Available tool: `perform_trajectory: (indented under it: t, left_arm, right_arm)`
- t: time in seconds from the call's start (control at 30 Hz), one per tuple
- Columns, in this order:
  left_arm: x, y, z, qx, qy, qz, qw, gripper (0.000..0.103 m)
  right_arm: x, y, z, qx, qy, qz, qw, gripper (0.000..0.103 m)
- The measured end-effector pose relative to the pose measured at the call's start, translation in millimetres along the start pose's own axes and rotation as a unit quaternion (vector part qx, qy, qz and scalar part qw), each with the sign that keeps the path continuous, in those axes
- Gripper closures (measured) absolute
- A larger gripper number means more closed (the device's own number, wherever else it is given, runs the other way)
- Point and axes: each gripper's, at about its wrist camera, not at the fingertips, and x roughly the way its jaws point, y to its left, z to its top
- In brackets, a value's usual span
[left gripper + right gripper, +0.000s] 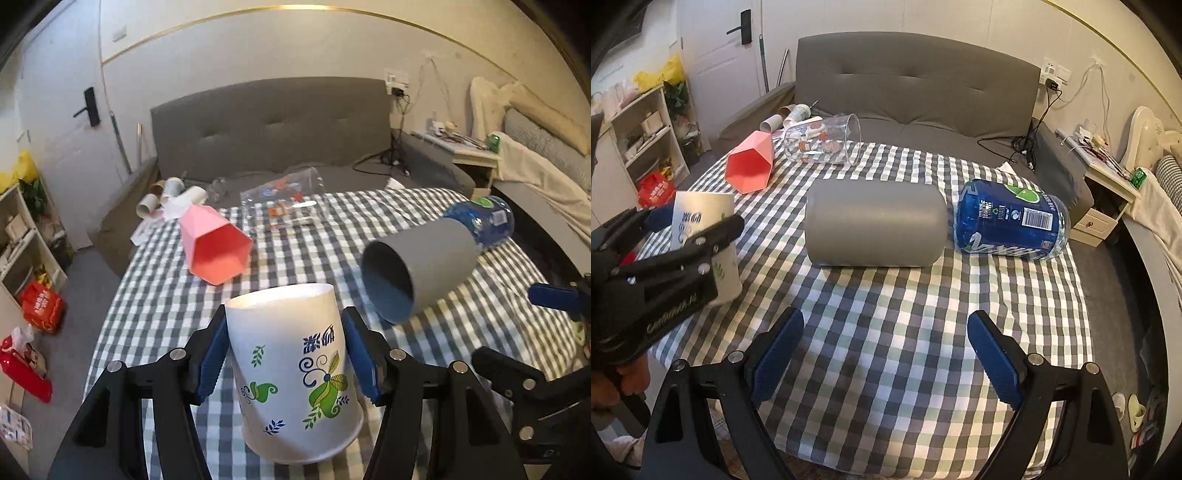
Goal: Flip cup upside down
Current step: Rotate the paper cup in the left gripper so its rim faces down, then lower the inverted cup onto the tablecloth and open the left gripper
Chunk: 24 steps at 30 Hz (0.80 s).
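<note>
A white paper cup [295, 373] with green and blue flower print stands upside down on the checked tablecloth, its print inverted and its wide rim down. My left gripper [286, 354] has its blue pads on either side of the cup with small gaps, so it is open around it. The cup also shows at the left of the right wrist view [705, 240], partly behind the left gripper [665, 258]. My right gripper [886, 354] is open and empty above bare cloth near the table's front.
A grey cup [875, 223], a pink faceted cup [750, 166], a clear printed glass [823, 142] and a blue-labelled bottle [1012, 221] all lie on their sides on the table [886, 332]. A grey sofa stands behind; shelves at the left.
</note>
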Motion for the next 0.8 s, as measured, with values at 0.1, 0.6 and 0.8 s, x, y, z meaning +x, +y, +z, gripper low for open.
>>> perform_trajectory:
  t: [0.1, 0.6, 0.8]
  left_arm:
    - [1.8, 2.9, 3.8, -0.008, 0.019, 0.0, 0.9998, 0.041]
    - [-28.7, 8.2, -36.3, -0.028, 0.01, -0.014, 0.9995, 0.042]
    - [-26.1, 13.6, -30.3, -0.036, 0.032, -0.026, 0.9985, 0.041]
  right_arm:
    - [-5.2, 0.8, -0.8, -0.001, -0.003, 0.0, 1.0, 0.012]
    - [-30.4, 3.1, -9.4, -0.011, -0.022, -0.006, 1.0, 0.012]
    - [-43.7, 11.5, -14.3, -0.022, -0.028, -0.01, 0.999, 0.012]
